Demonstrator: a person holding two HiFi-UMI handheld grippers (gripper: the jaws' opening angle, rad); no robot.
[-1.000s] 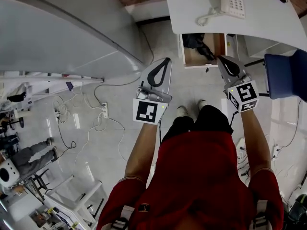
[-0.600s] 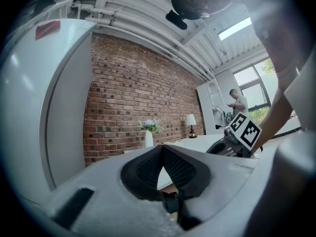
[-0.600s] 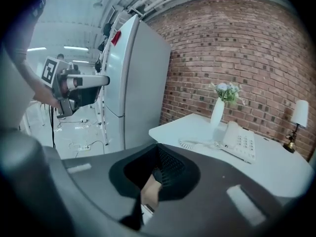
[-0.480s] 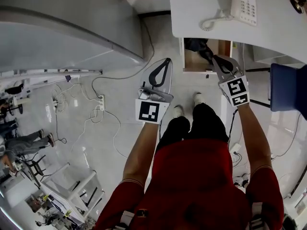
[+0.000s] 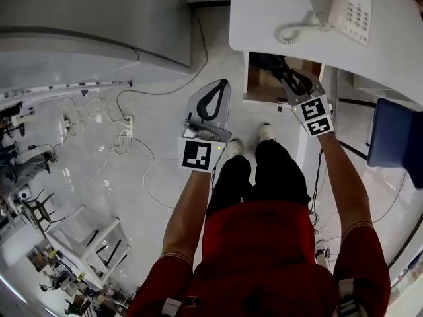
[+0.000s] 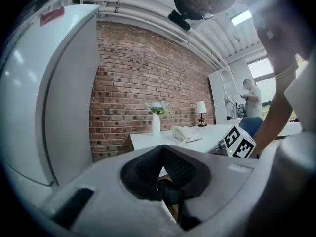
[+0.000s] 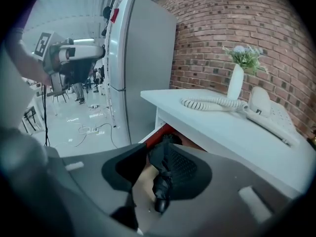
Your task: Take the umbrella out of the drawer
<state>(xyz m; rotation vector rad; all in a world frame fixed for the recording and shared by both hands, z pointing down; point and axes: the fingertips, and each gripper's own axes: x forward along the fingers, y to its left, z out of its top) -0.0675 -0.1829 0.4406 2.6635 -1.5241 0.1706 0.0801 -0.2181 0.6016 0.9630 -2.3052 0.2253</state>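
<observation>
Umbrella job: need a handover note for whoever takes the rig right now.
Left gripper: shut, empty, held over the floor to the left of the drawer.
Right gripper: jaws have just been opening and stand apart at the drawer. The umbrella shows in the gap between them, not gripped.
Umbrella: black, folded, lying in the open drawer under the desk.
Done: drawer open, right gripper lined up.
Left: close on the umbrella and lift it out.

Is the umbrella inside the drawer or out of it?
Inside. The black umbrella lies on the wooden bottom of the open drawer, under the white desk.
</observation>
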